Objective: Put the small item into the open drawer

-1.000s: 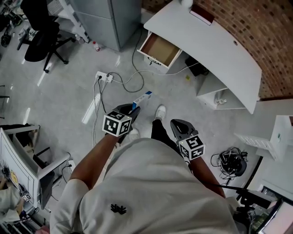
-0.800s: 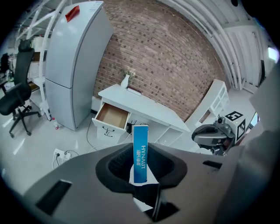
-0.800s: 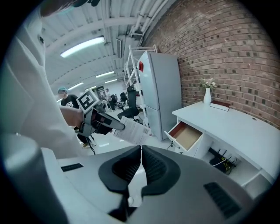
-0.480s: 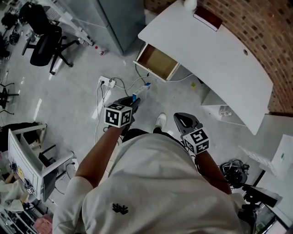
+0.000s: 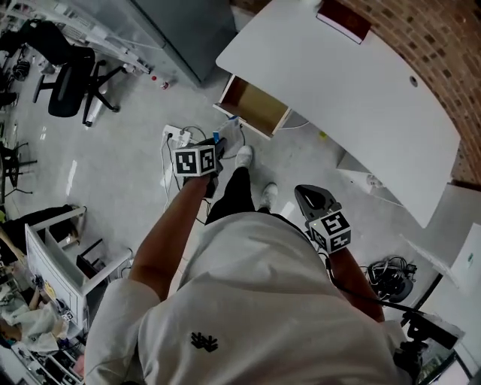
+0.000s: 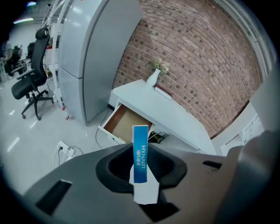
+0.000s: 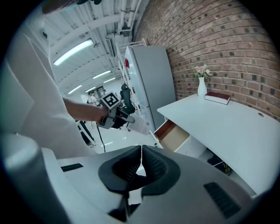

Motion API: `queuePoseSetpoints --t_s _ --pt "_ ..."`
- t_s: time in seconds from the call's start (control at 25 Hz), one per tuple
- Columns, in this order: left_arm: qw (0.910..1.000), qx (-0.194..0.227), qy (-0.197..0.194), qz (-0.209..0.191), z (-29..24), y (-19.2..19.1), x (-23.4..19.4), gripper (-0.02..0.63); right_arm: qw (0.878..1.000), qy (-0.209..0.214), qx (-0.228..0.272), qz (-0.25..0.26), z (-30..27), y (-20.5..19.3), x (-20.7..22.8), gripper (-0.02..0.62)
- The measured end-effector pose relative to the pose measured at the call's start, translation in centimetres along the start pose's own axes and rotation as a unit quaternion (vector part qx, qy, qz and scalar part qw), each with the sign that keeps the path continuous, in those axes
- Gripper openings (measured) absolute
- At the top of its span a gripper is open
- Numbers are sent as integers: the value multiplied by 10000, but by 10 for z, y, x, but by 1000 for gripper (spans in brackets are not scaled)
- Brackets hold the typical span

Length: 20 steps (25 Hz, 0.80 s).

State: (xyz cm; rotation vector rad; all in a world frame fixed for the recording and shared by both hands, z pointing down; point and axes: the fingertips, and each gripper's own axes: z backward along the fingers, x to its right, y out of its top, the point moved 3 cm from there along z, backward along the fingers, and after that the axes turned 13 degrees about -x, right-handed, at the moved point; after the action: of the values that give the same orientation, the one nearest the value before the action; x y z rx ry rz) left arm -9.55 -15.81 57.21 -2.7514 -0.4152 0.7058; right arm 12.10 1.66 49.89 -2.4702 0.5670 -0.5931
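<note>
Small box [image 6: 140, 151] is clamped between the left gripper [image 6: 141, 171] jaws, which are part-closed on it. The long axis is run straight out along the jaw line, far end forward and tilted down toward the open drawer [image 6: 124, 125]. The narrow blue printed edge is turned to the left gripper camera, and the white lower end is seated between the pads. In the head view the box [image 5: 225, 132] is seen sticking out ahead of the left gripper [image 5: 215, 146], held in the air over the floor, its tip just beside the drawer [image 5: 252, 103] front but not inside it. In the right gripper view the box [image 7: 141, 126] is shown broad white face on, angled toward the drawer [image 7: 175, 136]. The drawer is pulled out from under the white desk [image 5: 338, 83]; only a bare brown bottom is visible inside. A dark red book [image 5: 343, 19] is laid flat on the desk top at the brick-wall end, with a white vase [image 6: 153, 78] of flowers beside it. The right gripper [image 7: 141, 159] jaws are closed together with nothing gripped, and it is held low at the person's right side [image 5: 316, 201], well apart from the drawer. A power strip [image 5: 174, 134] with cables is seen on the floor near the left gripper.
</note>
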Motion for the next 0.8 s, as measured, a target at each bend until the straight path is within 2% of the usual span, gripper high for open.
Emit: queuePoseSetpoints --t_s 0.36,0.52,0.8 --pt "9988 -318 169 336 -93 86 -69 94 9966 -559 -170 -579 -24 48 51 34" --pt "9964 -498 203 662 -138 109 -102 94 9938 -714 -290 -799 -40 65 68 34" --pt "9923 -695 319 973 -208 141 -155 94 9894 -755 -689 -1027 -74 83 80 34"
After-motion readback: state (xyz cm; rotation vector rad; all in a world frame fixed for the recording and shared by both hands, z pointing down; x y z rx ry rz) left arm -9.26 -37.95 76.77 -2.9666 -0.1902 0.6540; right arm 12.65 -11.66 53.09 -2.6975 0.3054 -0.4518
